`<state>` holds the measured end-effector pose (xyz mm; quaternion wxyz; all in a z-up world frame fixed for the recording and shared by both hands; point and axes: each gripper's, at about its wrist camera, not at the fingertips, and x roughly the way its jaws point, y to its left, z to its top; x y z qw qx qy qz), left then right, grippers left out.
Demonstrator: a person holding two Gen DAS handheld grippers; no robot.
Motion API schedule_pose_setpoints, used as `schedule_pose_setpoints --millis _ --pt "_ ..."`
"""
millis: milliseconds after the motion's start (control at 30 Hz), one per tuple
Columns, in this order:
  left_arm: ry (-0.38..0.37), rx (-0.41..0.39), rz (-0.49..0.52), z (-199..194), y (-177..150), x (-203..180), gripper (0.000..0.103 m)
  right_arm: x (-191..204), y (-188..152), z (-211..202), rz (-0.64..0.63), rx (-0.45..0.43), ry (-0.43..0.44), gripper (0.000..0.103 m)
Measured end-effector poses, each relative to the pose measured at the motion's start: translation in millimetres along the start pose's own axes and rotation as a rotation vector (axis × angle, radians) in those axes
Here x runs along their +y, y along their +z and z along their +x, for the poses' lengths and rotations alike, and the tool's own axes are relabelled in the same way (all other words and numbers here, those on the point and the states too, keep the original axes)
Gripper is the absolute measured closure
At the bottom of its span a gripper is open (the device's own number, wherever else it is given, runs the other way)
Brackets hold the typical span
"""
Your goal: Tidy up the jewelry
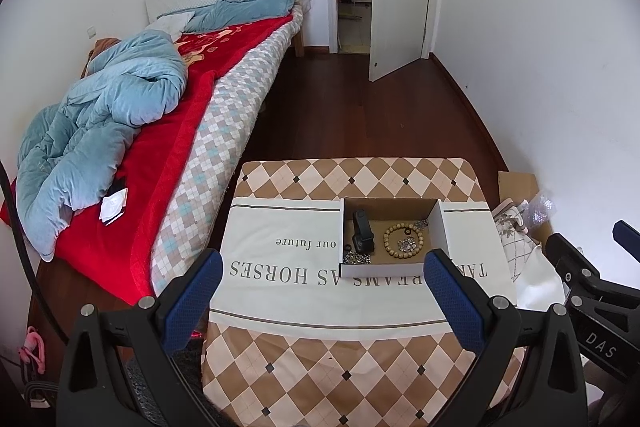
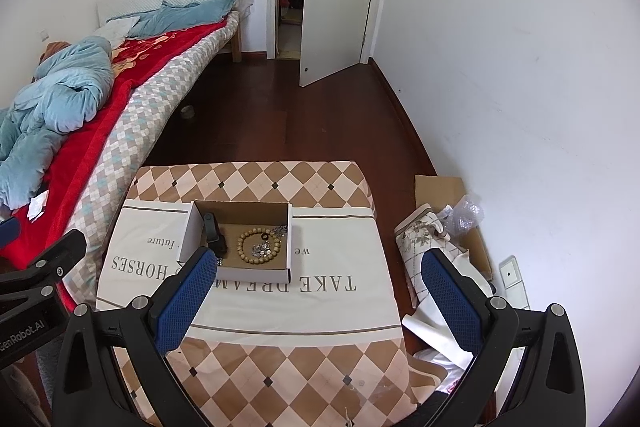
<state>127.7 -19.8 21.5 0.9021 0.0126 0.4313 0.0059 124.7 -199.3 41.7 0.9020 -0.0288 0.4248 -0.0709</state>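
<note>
Jewelry all sitting inside the box, both of our grippers hanging back empty.

We are seeing the bead bracelet (image 1: 403, 241), the black watch (image 1: 362, 231) and the small silver pieces (image 1: 407, 245) already lying together in the open cardboard box (image 2: 292, 243), which is resting mid-way across the cloth-covered surface (image 2: 340, 307); judging from this, gathering looks done or nearly so, though nothing is sorted within the box. We are holding the left gripper (image 1: 323, 301) and right gripper (image 2: 318, 301) with jaws spread wide, gripping nothing, short of the box. The box is standing well clear of the surface's edges, the bed (image 1: 224, 115) is running close along the left, and open cloth is lying all round.
</note>
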Motion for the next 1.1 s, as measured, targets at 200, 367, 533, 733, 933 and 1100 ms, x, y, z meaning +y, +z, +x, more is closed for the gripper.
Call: schedule_pose_setpoints --millis 200,367,533,733,933,1100 --pt "0.003 0.001 -0.002 -0.9 1.2 -0.3 0.0 4.2 1.6 0.2 -0.006 0.001 0.005 0.0" --pt "0.006 -0.001 -0.005 -1.3 3.3 -0.5 0.0 6.0 2.4 0.3 -0.008 0.001 0.009 0.0" --pt "0.007 -0.002 -0.002 -1.4 4.0 -0.3 0.001 6.8 3.4 -0.2 -0.007 0.0 0.009 0.0" --pt "0.008 -0.003 -0.004 -1.6 4.2 -0.4 0.0 6.0 5.1 -0.1 -0.007 -0.001 0.013 0.0" --pt "0.007 -0.003 -0.003 -1.5 3.9 -0.3 0.0 5.9 7.1 -0.1 -0.006 -0.001 0.016 0.0" --pt "0.003 -0.002 -0.007 -1.9 5.3 3.4 0.001 5.8 9.7 -0.2 -0.011 0.0 0.016 0.0"
